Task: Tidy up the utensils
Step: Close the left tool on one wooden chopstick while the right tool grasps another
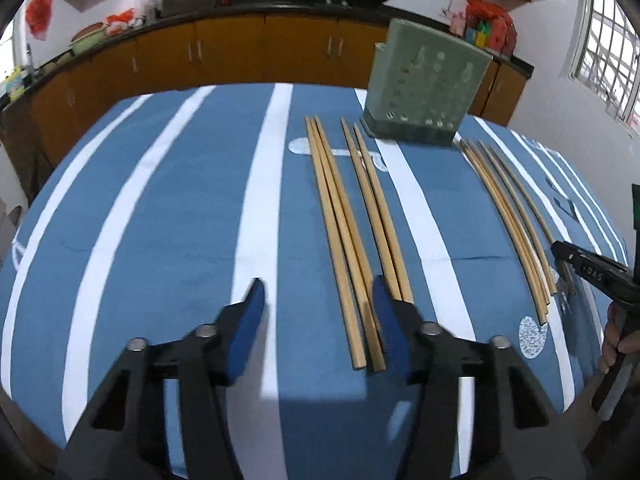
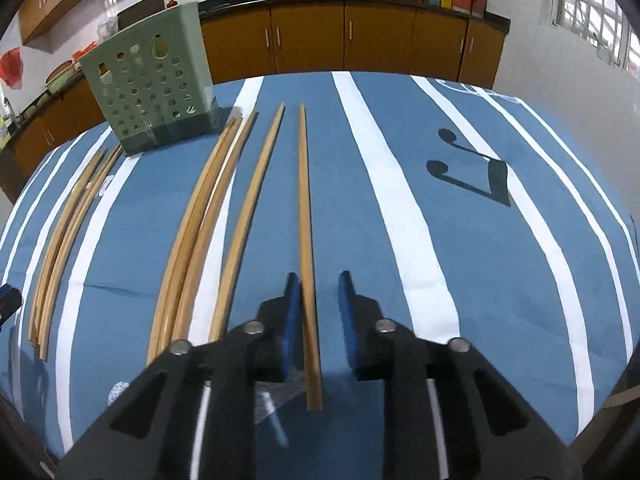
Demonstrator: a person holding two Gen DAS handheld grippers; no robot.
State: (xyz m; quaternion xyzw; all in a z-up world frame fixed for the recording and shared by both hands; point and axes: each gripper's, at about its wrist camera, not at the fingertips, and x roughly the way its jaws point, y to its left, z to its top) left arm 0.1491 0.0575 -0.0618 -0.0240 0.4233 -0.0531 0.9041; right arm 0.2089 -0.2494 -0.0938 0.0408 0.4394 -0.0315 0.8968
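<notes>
Right gripper point(image 2: 319, 286), jaws open, straddles one chopstick point(image 2: 305, 200) right of holder point(image 2: 154, 80), ready to pinch; left gripper point(image 1: 319, 300) jaws open, empty.

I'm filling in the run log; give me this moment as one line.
stage: picking | right gripper: open, fingers straddle single chopstick | left gripper: open, empty | holder: upright on tablecloth
</notes>
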